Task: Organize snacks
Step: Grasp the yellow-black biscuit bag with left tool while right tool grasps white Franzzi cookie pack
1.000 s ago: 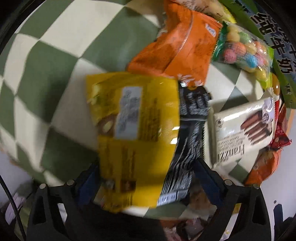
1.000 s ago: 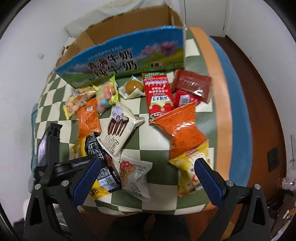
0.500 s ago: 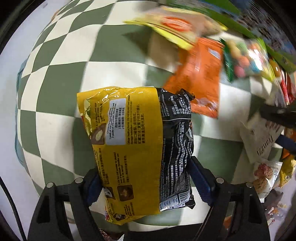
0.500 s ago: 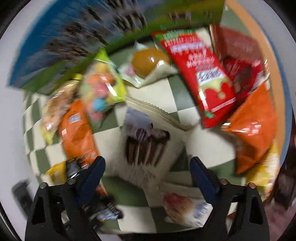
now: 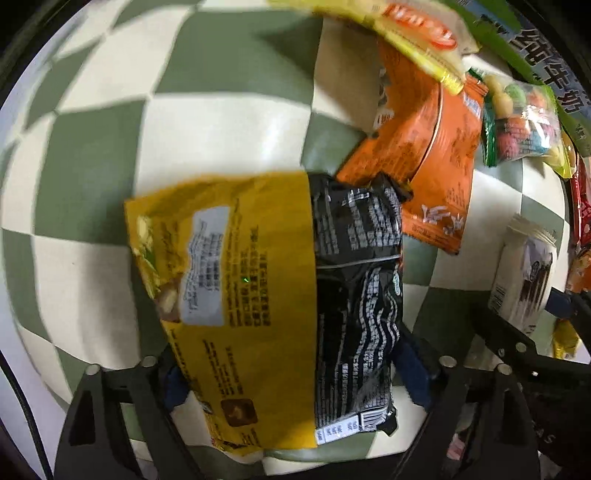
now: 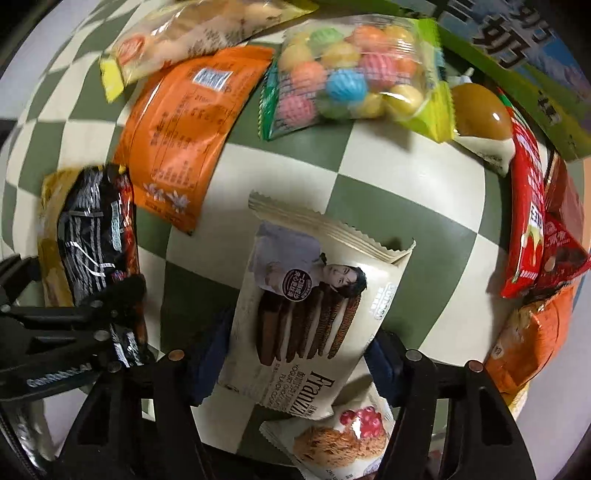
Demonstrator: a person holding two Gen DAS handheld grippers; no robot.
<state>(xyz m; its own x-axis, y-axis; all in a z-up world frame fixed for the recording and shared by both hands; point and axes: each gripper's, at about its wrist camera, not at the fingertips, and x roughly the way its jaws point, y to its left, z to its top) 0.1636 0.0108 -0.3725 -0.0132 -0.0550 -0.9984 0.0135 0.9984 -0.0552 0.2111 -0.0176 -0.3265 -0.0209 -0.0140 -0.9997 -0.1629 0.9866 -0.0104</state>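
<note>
A yellow and black snack bag sits between the blue pads of my left gripper, just over the checked cloth. The pads touch its sides while the jaws begin opening. In the right wrist view this bag shows at the left. My right gripper points down over a cream Franzzi cookie pack lying on the cloth. Its jaws are closing with the pack between them, and the pads stand right at its edges without squeezing it.
An orange pack, a bag of coloured candy balls, a yellow-edged clear bag, an egg pack and red packs lie around. A blue and green carton stands behind. A raspberry cookie pack lies under the cream pack's near end.
The right gripper dropped from high above the table down around the cream cookie pack, and its jaws narrowed. The left gripper sank and rolled, bringing the yellow and black bag closer to the cloth.
</note>
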